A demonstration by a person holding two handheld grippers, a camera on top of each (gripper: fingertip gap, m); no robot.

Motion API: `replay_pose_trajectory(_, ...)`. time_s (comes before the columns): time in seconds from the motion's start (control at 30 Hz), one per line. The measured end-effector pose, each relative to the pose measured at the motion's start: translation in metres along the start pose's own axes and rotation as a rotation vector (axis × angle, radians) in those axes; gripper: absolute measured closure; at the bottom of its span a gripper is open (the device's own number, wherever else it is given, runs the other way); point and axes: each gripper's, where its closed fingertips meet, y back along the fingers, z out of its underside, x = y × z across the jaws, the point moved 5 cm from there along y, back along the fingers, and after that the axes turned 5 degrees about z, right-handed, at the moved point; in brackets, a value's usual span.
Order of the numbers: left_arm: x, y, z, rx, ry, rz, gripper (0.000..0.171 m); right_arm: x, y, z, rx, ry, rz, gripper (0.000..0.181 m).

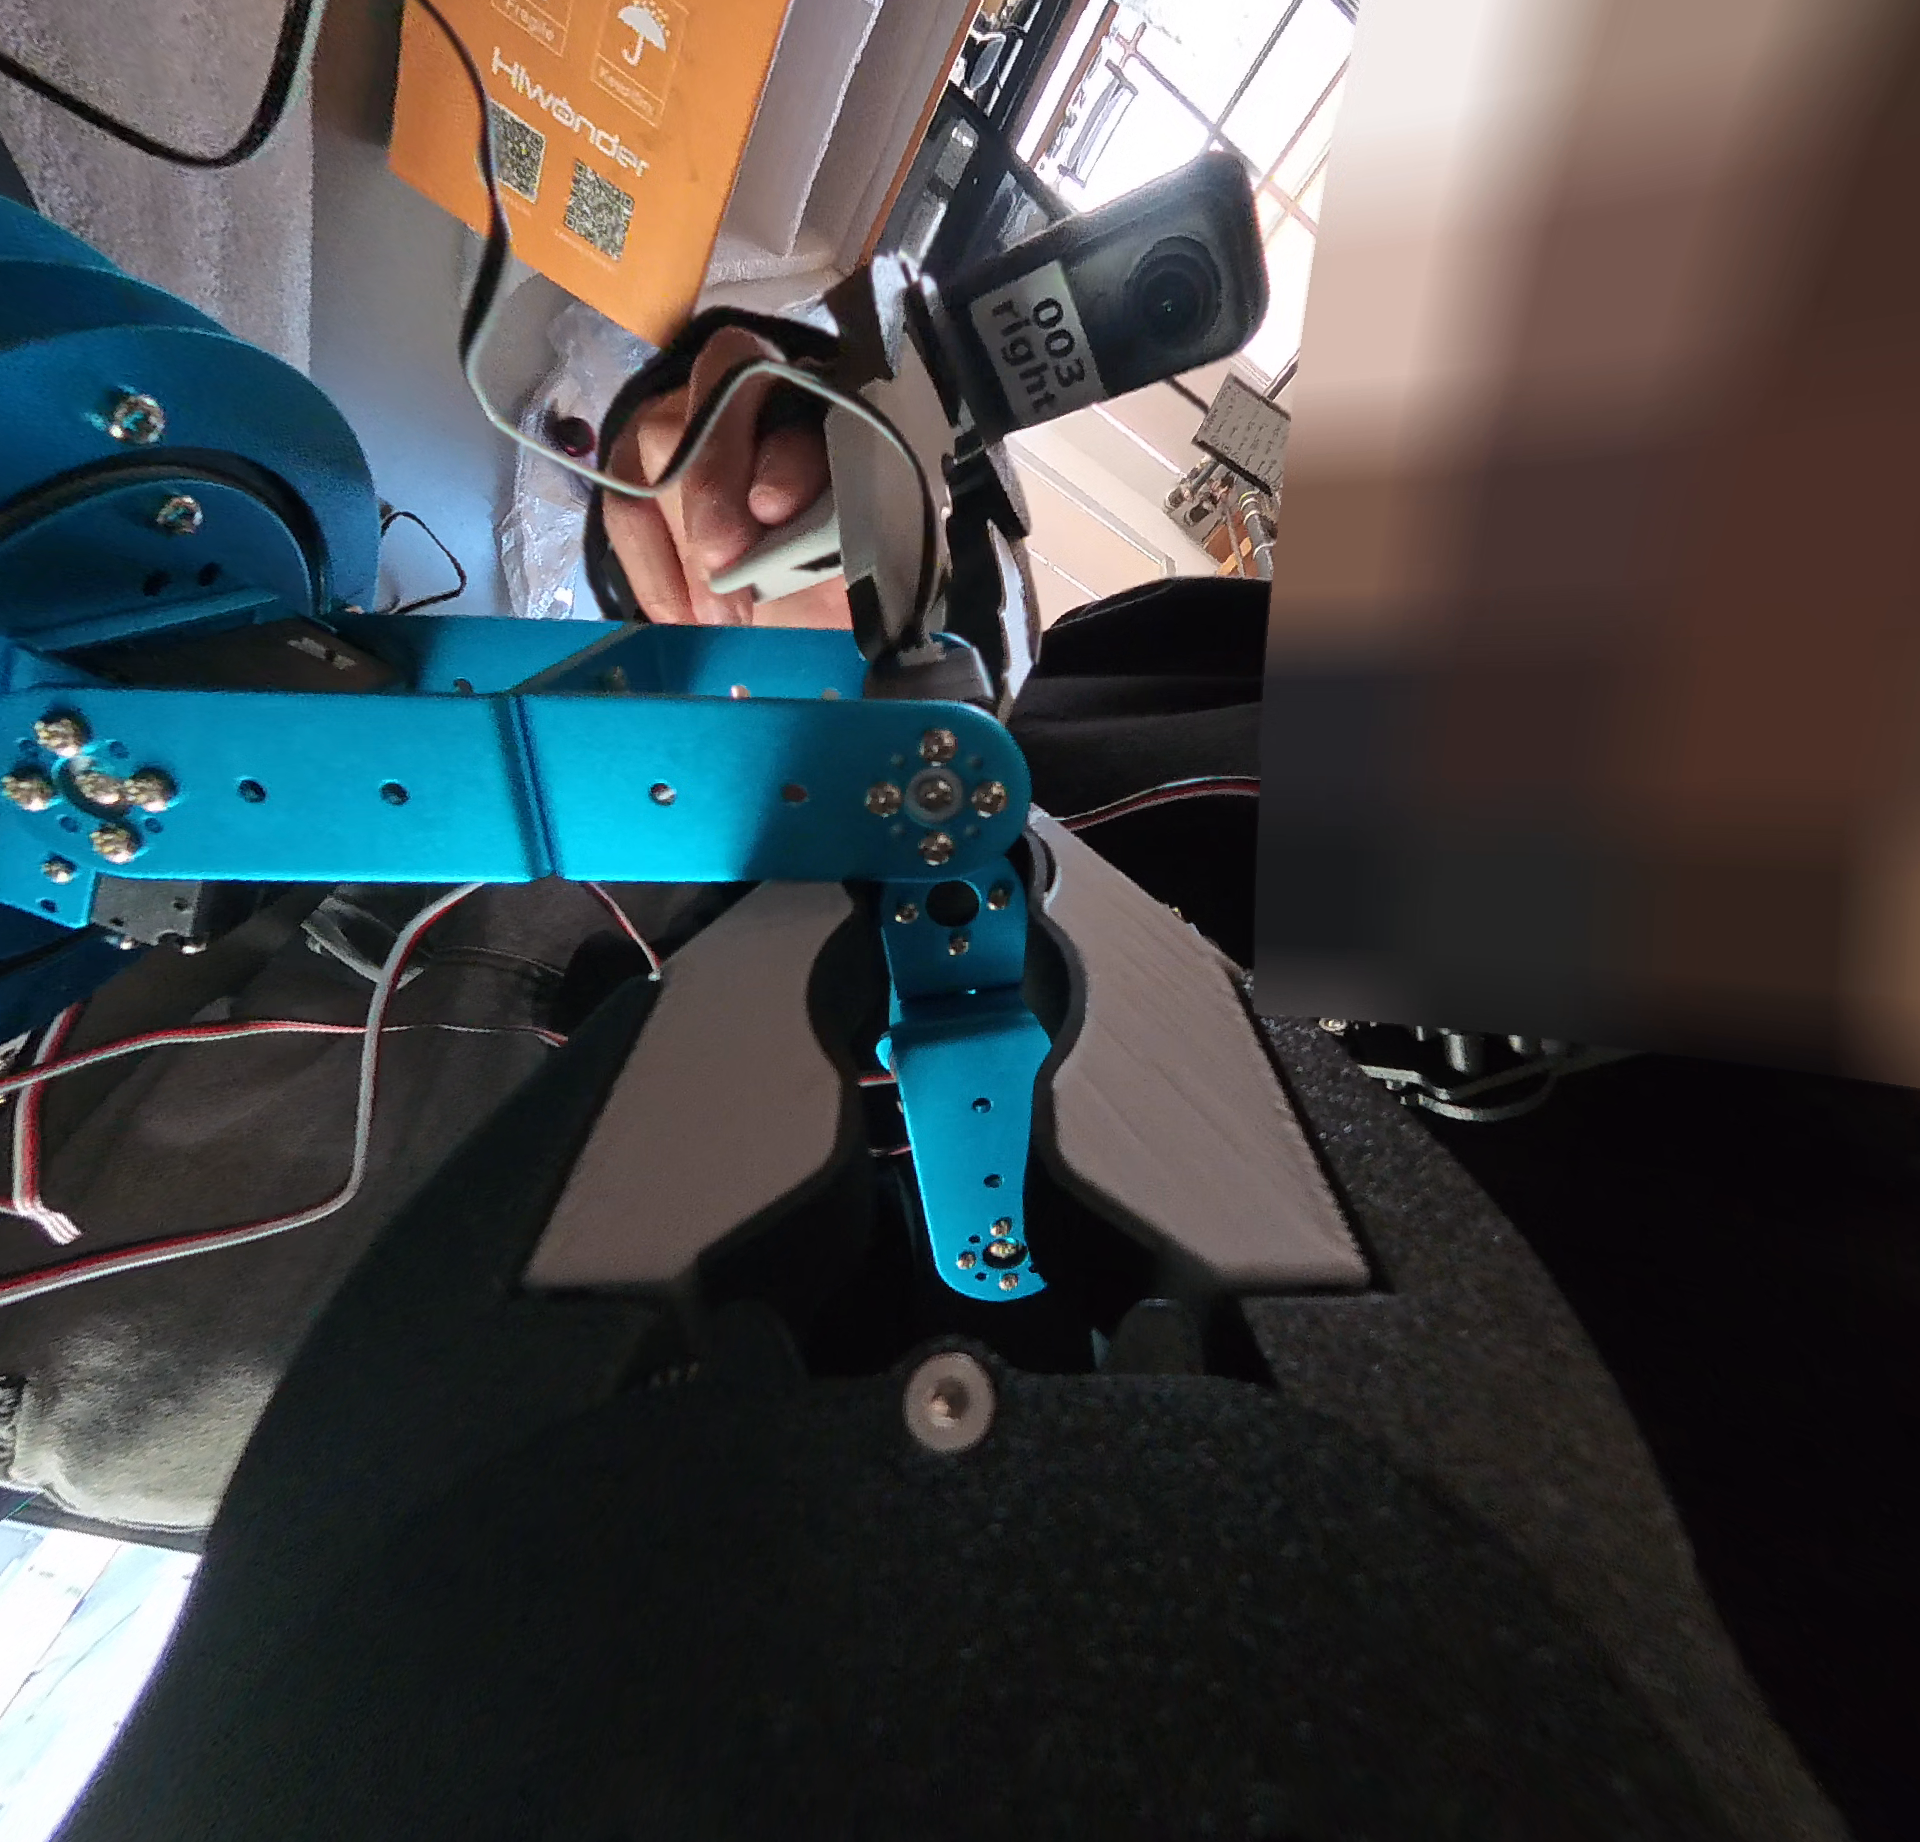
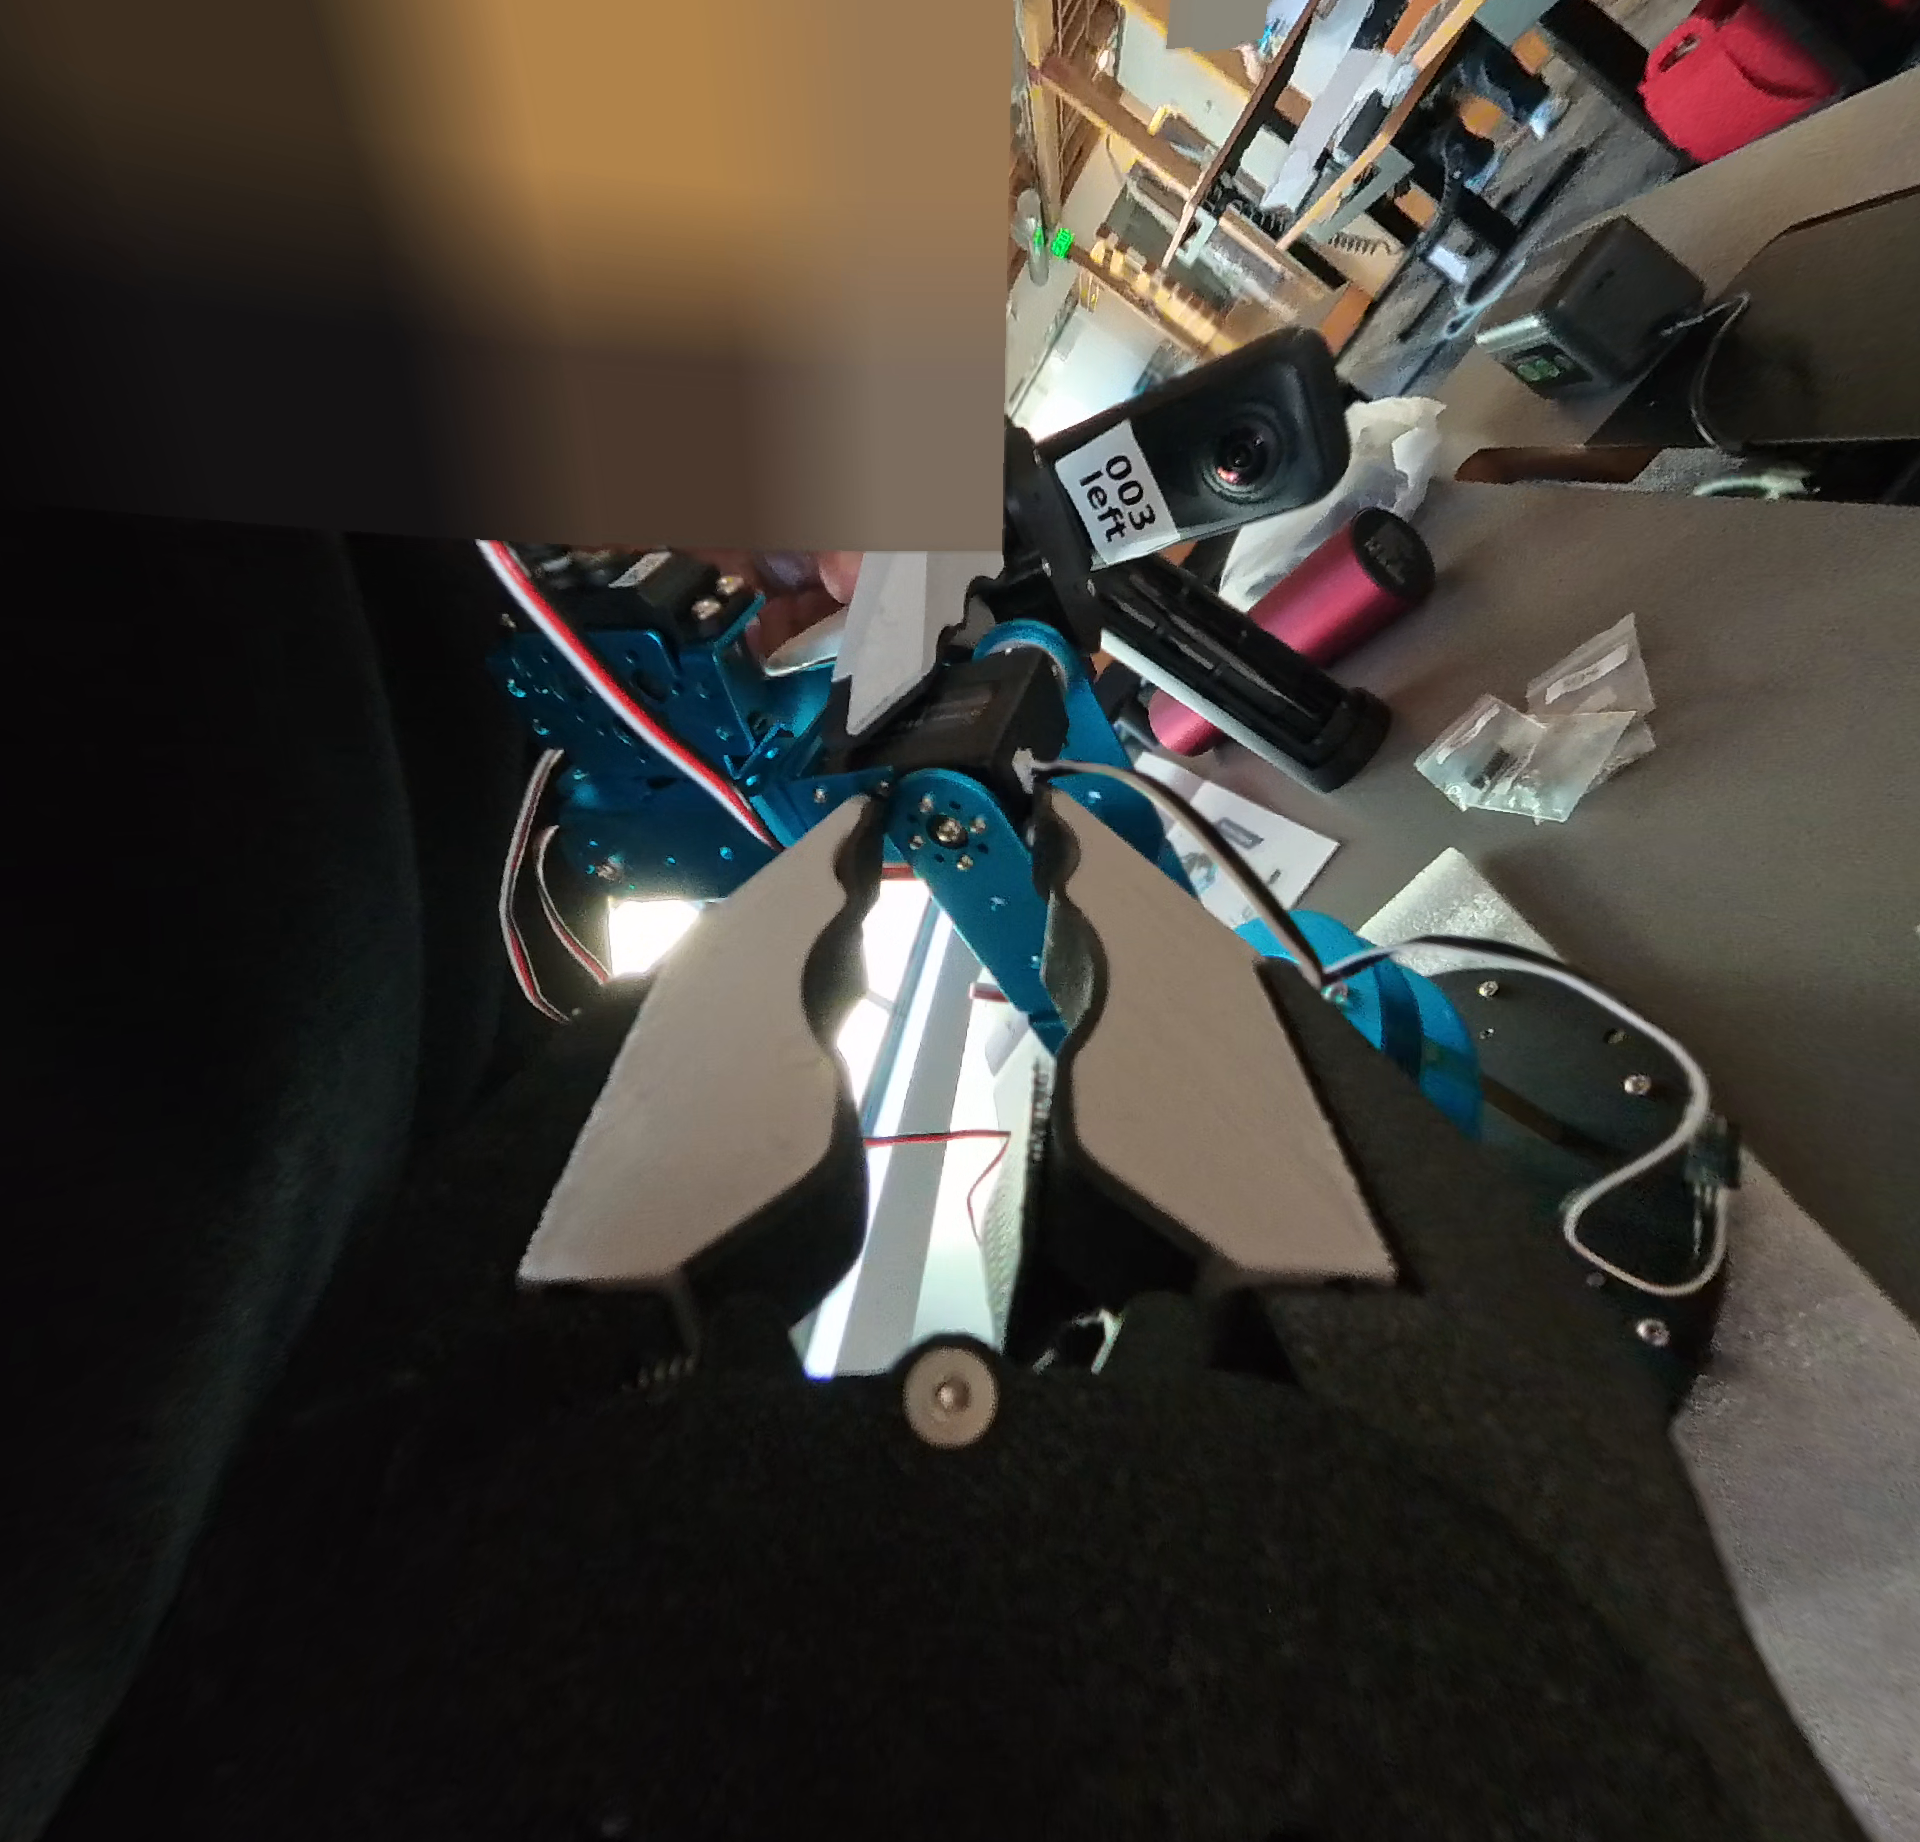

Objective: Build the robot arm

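Left gripper (image 1: 940, 961) clamped on blue bracket (image 1: 971, 1117) of metal arm (image 1: 520, 784); right gripper (image 2: 961, 857) straddles a joint (image 2: 951, 836), contact unclear. Arm held off table (image 2: 1714, 857). Probably rigid, hinged, wires (image 1: 364, 1065) snaggable; grip flat brackets

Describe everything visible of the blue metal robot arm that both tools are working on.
The blue robot arm is anodised-looking metal: flat perforated brackets joined by silver screws at round pivot hubs, with black servo blocks between them. Red, white and black wires trail from it. A round blue base shows at the left. In the left wrist view a short blue link stands between the left tool's fingers; in the right wrist view a blue hub bracket sits between the right tool's fingertips.
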Motion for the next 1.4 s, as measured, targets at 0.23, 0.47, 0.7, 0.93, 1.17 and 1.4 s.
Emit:
replay_pose_trajectory(0.23, 0.005, 0.0, -0.001, -0.004, -0.018, -0.015, 0.151, -0.006, 0.013, -0.001, 0.021, 0.003, 0.155, 0.155)
replay_pose_trajectory(0.47, 0.009, 0.001, 0.003, -0.052, -0.124, -0.109, 0.139, -0.038, 0.093, 0.024, 0.096, 0.069, 0.531, 0.152)
replay_pose_trajectory(0.7, 0.013, 0.007, 0.004, -0.028, -0.169, -0.107, 0.126, -0.061, 0.144, 0.094, 0.17, -0.001, 0.815, 0.158)
replay_pose_trajectory(0.93, 0.016, 0.028, 0.006, 0.217, -0.264, -0.134, 0.126, -0.093, 0.234, 0.148, 0.354, 0.02, 0.943, 0.161)
replay_pose_trajectory(1.17, 0.028, 0.057, 0.022, 0.487, -0.431, -0.238, 0.126, -0.123, 0.371, 0.29, 0.287, -0.062, 1.358, 0.16)
replay_pose_trajectory(1.4, 0.023, 0.062, 0.037, 0.535, -0.53, -0.333, 0.127, -0.132, 0.413, 0.469, 0.511, -0.265, 1.661, 0.164)
